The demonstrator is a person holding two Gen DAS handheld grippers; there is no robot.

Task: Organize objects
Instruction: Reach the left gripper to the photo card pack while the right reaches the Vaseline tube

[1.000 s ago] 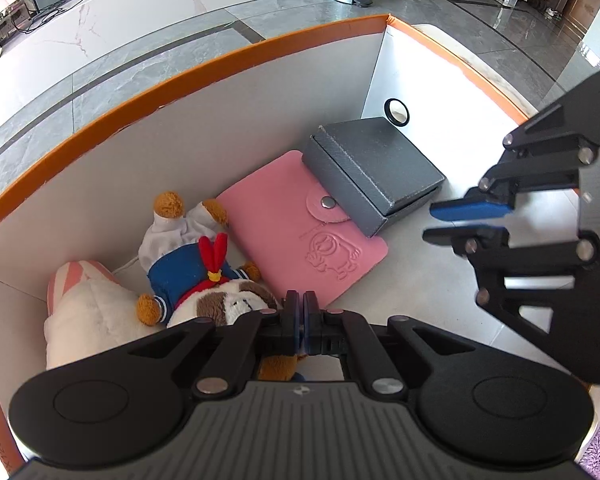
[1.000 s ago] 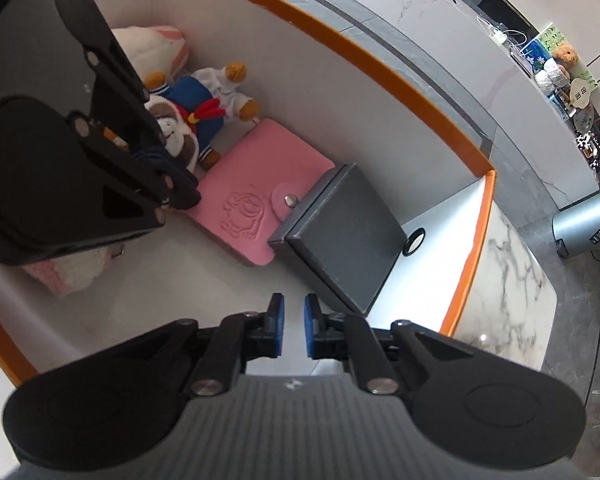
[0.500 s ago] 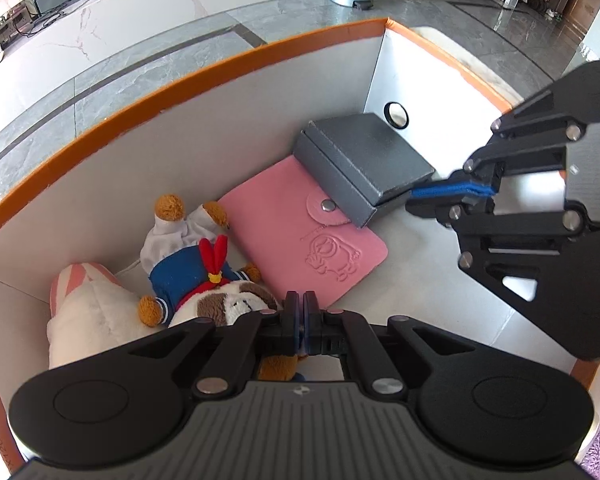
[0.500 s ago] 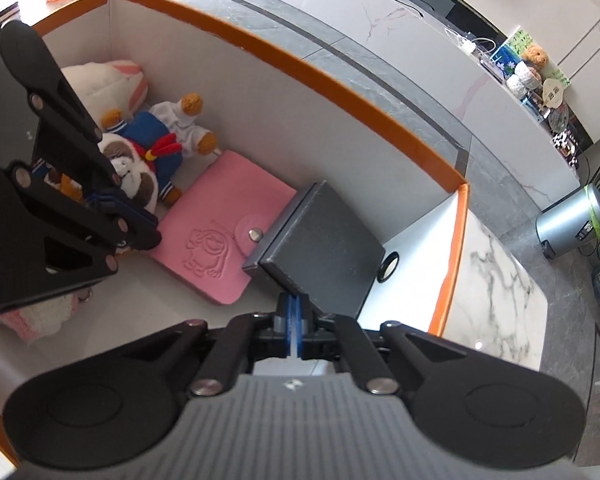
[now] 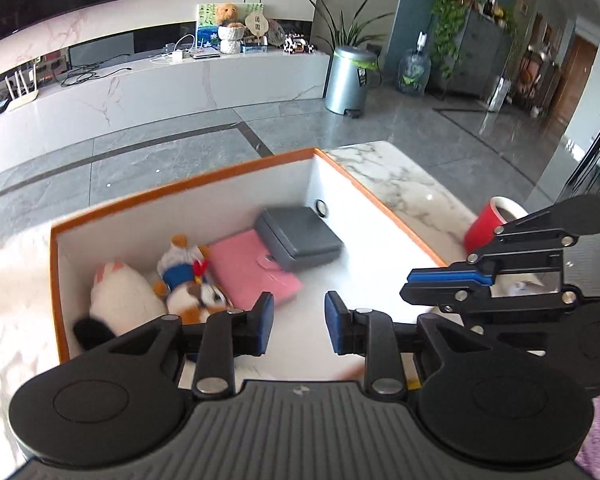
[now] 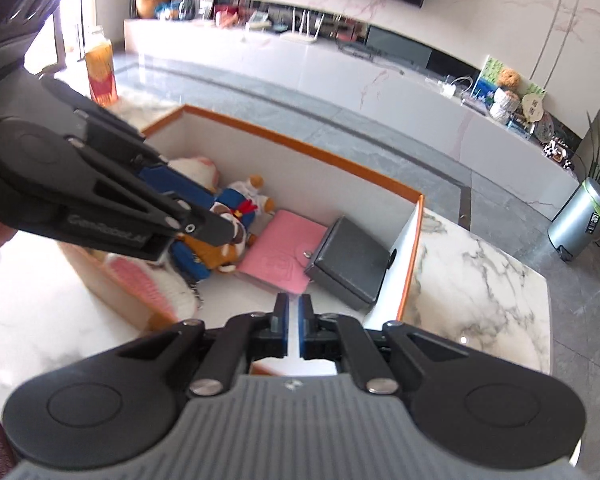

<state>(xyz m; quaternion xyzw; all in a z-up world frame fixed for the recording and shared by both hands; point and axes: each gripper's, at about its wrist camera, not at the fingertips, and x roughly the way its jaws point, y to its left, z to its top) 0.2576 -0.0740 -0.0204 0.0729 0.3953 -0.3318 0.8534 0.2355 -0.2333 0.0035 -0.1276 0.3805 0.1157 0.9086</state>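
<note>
Left gripper (image 5: 296, 322) tilts downward over the near edge of the box (image 5: 180, 190); its jaws have just been opening and now stand partly apart, with nothing between them. Right gripper (image 6: 293, 320) also tilts downward at the box's near edge, jaws all but closed, only a thin gap showing between the blue pads (image 6: 285, 322), nothing held. Seen from the left wrist, it lies to the right, just beside the box's right wall. Inside the box: a grey case (image 5: 300, 236) in the far right corner, overlapping a pink wallet (image 5: 252, 272); a sailor-suited plush toy (image 5: 188, 276) and a white plush toy (image 5: 120, 300) lie to its left. A red cup (image 5: 486, 228) stands on the marble table (image 5: 396, 176) outside.
</note>
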